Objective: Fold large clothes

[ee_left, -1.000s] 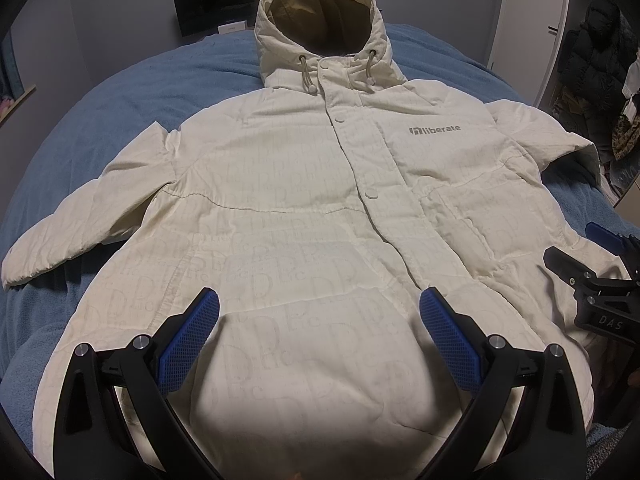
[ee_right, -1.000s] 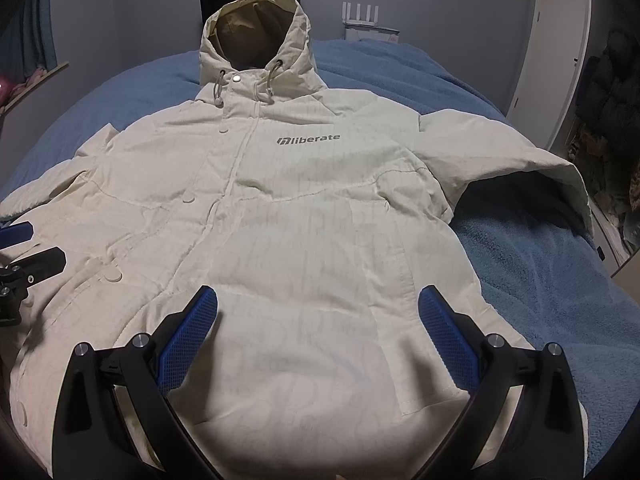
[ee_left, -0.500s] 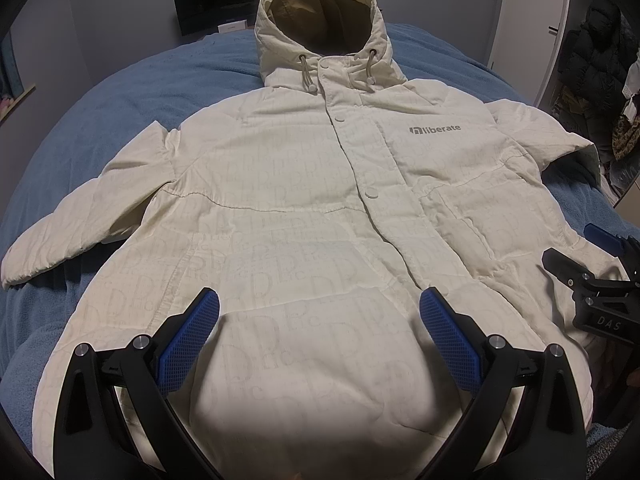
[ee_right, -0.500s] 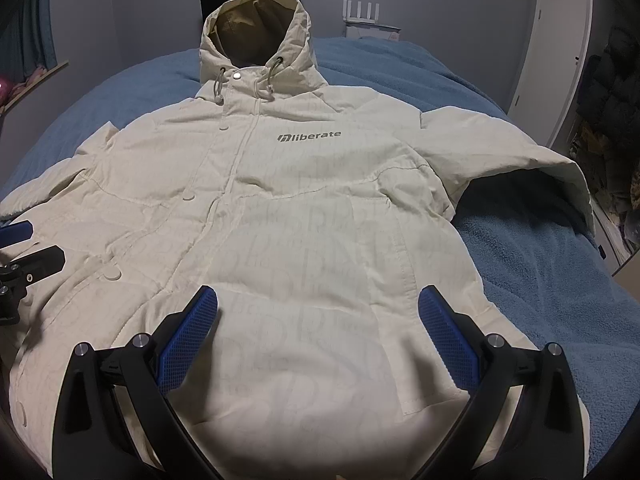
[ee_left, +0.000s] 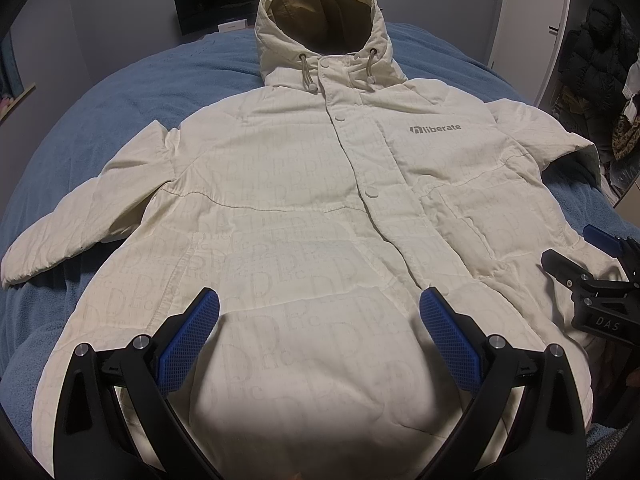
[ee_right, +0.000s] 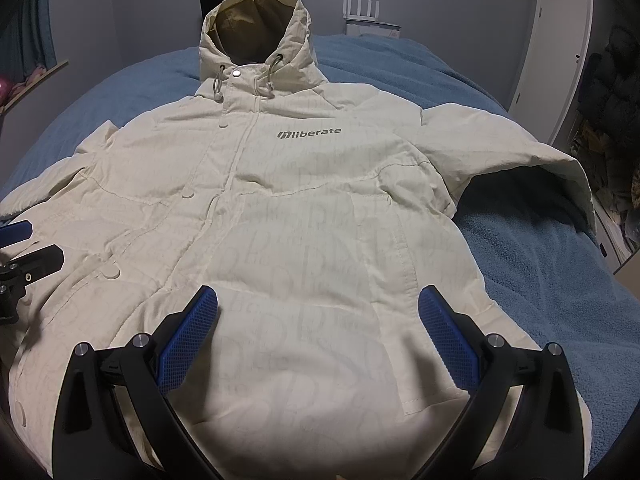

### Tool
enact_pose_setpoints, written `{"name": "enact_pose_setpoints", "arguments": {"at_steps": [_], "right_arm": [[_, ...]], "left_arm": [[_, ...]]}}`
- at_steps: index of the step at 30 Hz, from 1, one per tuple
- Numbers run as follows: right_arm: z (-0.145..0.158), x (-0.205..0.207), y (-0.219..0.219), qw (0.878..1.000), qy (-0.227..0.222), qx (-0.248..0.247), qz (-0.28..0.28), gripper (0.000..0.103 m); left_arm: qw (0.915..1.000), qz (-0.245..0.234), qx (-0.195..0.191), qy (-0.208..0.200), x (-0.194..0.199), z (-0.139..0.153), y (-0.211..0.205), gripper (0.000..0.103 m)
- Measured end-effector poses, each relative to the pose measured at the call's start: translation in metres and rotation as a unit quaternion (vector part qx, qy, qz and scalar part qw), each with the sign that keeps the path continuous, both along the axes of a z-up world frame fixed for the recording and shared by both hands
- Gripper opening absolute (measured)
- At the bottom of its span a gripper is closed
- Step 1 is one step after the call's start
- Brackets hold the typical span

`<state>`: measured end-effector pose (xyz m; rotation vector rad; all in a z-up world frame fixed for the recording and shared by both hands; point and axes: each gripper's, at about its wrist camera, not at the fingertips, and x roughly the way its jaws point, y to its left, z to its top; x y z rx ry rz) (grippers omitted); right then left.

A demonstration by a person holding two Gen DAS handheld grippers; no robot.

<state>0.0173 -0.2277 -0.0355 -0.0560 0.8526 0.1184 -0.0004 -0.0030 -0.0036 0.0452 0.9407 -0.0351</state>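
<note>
The bed (ee_left: 120,92), under a blue blanket, fills both views, and spread across it front-up lies the coat (ee_left: 304,208), cream and puffy, snapped shut down the middle. Its hood (ee_left: 320,20) points to the far end of the bed, open, with a tan lining showing, and two drawcords hang at the collar. One sleeve (ee_left: 76,224) reaches out flat over the blanket on the left side; the other sleeve (ee_right: 532,160) arches up on the right with its cuff lifted off the blanket. A grey "liberate" logo (ee_right: 309,133) sits on the chest, right of the snap line. Down at the near end, the left gripper (ee_left: 319,330) hovers over the hem area, its blue-padded fingers (ee_left: 188,340) spread wide with nothing between them. The right gripper (ee_right: 318,330) hangs over the hem too, further to the right side of the coat, fingers (ee_right: 450,336) just as wide apart and holding nothing. Whether any pad touches the fabric, I cannot tell. Each gripper shows at the edge of the other's view, beside it over the coat.
</note>
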Motion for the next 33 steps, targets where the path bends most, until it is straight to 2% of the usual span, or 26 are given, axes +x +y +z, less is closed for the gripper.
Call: {"name": "enact_pose_setpoints", "arguments": {"at_steps": [23,29,33], "right_arm": [[0.005,0.001,-0.003,1.000,-0.002,0.008,-0.001,0.097],[0.038,0.002,-0.021,0.998,-0.039,0.039,-0.022,0.097],[0.066,0.011,-0.054,0.993,-0.075,0.049,-0.073,0.097]], "left_arm": [[1.0000,0.000,-0.002,-0.002,-0.002,-0.003,0.001,0.097],[0.9991,-0.011,-0.014,-0.038,-0.014,0.014,0.002,0.097],[0.9964,-0.008,0.013,-0.084,-0.020,0.042,-0.001,0.097]]}}
